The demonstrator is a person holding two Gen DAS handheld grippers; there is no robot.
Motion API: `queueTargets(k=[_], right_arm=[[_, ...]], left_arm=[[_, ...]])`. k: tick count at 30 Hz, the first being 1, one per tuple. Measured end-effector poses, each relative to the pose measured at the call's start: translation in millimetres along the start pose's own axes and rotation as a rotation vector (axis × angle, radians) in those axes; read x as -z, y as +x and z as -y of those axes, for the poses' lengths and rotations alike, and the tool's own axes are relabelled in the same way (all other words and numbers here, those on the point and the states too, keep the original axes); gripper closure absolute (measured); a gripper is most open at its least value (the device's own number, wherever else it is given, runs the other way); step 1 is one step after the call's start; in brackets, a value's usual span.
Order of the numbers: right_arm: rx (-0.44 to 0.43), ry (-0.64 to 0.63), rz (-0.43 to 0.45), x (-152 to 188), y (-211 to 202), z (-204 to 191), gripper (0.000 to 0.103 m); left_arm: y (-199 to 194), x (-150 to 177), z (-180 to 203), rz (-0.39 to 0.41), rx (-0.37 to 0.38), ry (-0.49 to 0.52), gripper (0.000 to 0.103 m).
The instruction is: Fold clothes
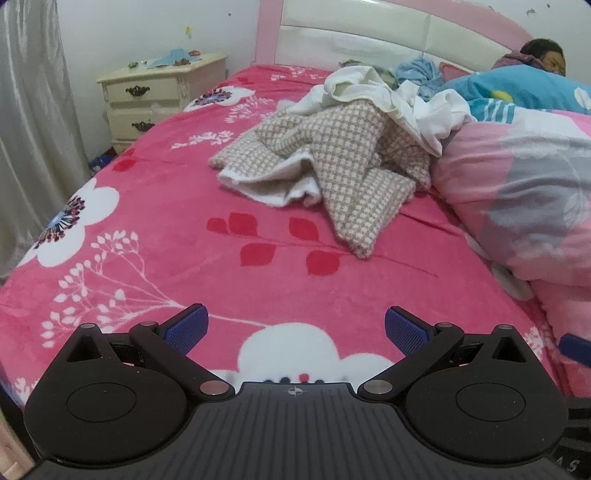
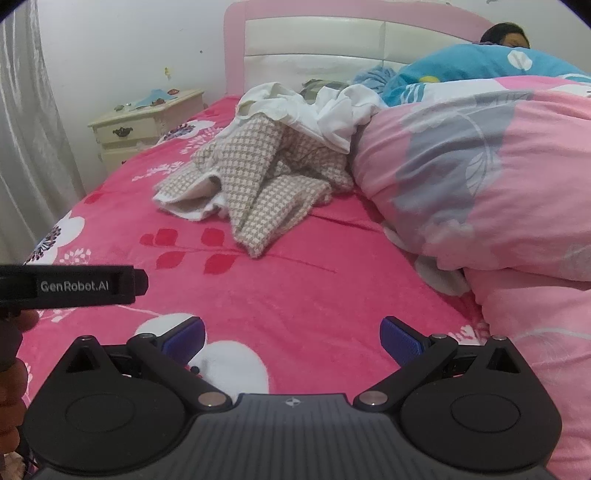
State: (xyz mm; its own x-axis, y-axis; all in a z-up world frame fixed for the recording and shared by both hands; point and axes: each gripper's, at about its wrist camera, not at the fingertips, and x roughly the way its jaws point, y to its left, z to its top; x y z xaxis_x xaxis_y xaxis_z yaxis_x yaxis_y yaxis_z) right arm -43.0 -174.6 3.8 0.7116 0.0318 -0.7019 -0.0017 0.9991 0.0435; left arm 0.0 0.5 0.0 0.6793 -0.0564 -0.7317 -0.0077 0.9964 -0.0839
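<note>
A crumpled beige-and-white checked garment [image 1: 332, 162] [image 2: 258, 177] lies in a heap in the middle of the pink flowered bed cover [image 1: 166, 221] [image 2: 295, 295]. White clothes [image 1: 388, 96] [image 2: 314, 107] are piled over its far end. My left gripper [image 1: 295, 328] hovers open over the near part of the bed, well short of the heap, with nothing between its blue pads [image 1: 184, 328]. My right gripper [image 2: 291, 338] is likewise open and empty, just as far from the garment. The left gripper's black body [image 2: 74, 286] shows at the left edge of the right wrist view.
A thick pink and grey quilt [image 1: 524, 199] [image 2: 480, 177] fills the right side of the bed, with a person lying under a blue cover [image 1: 524, 88] [image 2: 480, 62] near the headboard [image 1: 369, 33]. A cream nightstand [image 1: 159, 96] [image 2: 144, 125] and a curtain [image 1: 33, 129] stand to the left.
</note>
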Motion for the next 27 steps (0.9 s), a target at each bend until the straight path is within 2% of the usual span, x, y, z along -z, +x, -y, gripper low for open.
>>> queueTargets(k=[4,6,27], right_arm=[[0.003,-0.009,-0.001,-1,1,-2,0.0],[0.005,-0.013,-0.001,-2,1,-3,0.0],[0.016,-0.027,-0.019,-2,10,-16,0.0]], left_arm=[[0,0,-5,0.019,-0.007,0.003,0.0],[-1,2,-3,0.03,-0.039,0.023,0.0],[13,5,-15,-0.026,-0.064,0.015,0.0]])
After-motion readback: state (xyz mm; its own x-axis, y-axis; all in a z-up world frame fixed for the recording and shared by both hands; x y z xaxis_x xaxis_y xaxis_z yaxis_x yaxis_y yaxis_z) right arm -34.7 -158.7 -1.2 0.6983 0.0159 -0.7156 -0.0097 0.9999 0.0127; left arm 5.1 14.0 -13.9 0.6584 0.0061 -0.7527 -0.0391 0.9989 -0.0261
